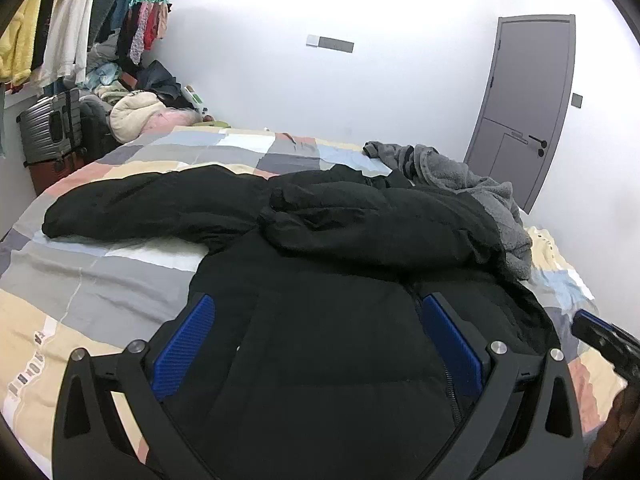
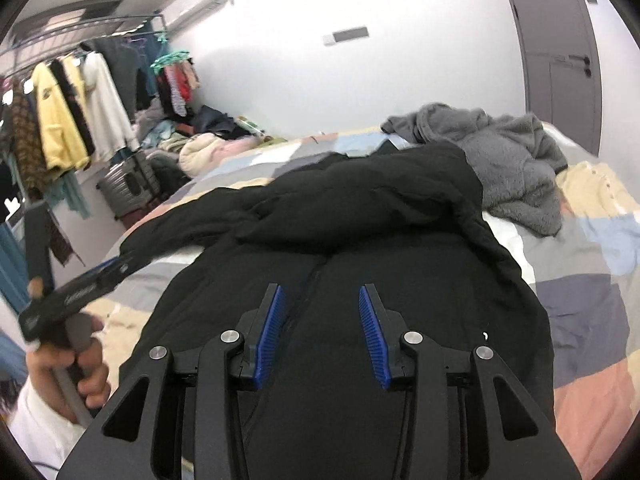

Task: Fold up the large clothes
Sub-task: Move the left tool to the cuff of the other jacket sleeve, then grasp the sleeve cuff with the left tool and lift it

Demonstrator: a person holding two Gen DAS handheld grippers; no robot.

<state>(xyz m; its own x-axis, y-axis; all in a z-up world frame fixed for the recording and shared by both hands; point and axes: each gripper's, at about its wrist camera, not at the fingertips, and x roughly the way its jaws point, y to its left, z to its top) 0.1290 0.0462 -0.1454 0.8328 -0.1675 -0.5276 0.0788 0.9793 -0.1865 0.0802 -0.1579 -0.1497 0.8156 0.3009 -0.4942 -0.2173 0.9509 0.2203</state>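
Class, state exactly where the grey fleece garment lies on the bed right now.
The grey fleece garment lies crumpled at the far right of the patchwork bed in both views, beside the black jacket, whose edge overlaps it, and near the grey door.

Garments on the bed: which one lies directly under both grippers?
The black padded jacket, spread zipper-up beneath both open grippers; the grey fleece lies bunched farther back, near the door.

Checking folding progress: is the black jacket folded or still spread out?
Partly folded: on the black jacket, one sleeve lies across the chest, the other sleeve still stretches outward over the bed.
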